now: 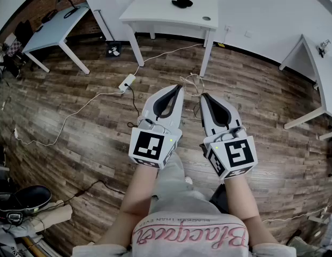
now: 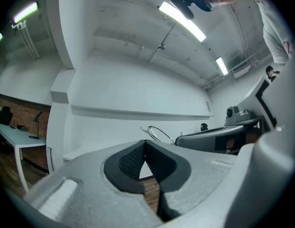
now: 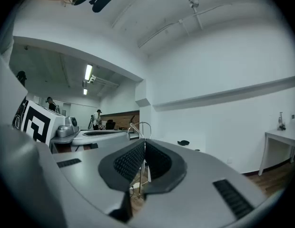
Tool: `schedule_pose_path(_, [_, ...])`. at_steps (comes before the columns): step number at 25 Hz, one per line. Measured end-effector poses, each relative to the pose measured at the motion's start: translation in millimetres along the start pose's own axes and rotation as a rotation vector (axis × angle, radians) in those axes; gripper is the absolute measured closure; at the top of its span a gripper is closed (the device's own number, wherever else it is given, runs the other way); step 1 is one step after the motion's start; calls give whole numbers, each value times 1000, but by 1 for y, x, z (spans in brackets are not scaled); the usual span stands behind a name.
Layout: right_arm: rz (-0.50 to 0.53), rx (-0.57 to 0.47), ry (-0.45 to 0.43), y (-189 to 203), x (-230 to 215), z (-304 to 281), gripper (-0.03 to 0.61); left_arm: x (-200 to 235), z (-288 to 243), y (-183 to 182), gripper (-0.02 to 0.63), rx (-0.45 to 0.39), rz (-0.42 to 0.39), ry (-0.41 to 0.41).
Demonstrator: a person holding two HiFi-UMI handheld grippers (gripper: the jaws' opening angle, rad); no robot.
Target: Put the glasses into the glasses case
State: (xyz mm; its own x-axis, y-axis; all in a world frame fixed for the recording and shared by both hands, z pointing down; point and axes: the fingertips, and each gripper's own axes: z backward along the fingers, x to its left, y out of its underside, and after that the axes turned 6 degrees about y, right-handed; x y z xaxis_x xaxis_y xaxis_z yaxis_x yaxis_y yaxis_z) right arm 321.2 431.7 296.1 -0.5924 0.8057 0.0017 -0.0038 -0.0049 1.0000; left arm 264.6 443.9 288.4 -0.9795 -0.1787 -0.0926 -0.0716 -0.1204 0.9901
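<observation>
The wood-plank floor (image 1: pixel 262 90) runs across the whole room; on it, left of the middle, lie a white power strip (image 1: pixel 127 82) and a long white cable (image 1: pixel 80 110) trailing away to the left. At the far middle stands a white table (image 1: pixel 155 9) with a dark glasses case (image 1: pixel 182 2) on its top; a second table (image 1: pixel 53 28) stands far left with dark things on it. A third table (image 1: pixel 326 79) at the right edge carries something too small to name.

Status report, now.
Both shut, empty: left gripper, right gripper, above floor. Ahead, dark object on white table, maybe the case; glasses not seen. Loose cables lie between.
</observation>
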Motion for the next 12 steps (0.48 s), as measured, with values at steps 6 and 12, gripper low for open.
schedule_pose_path(6, [-15, -4, 22, -3, -2, 32, 566, -29, 16, -6, 611, 0, 5, 2])
schedule_pose_path(12, [-19, 13, 15, 7, 3, 31, 566, -28, 19, -1, 611, 7, 12, 5])
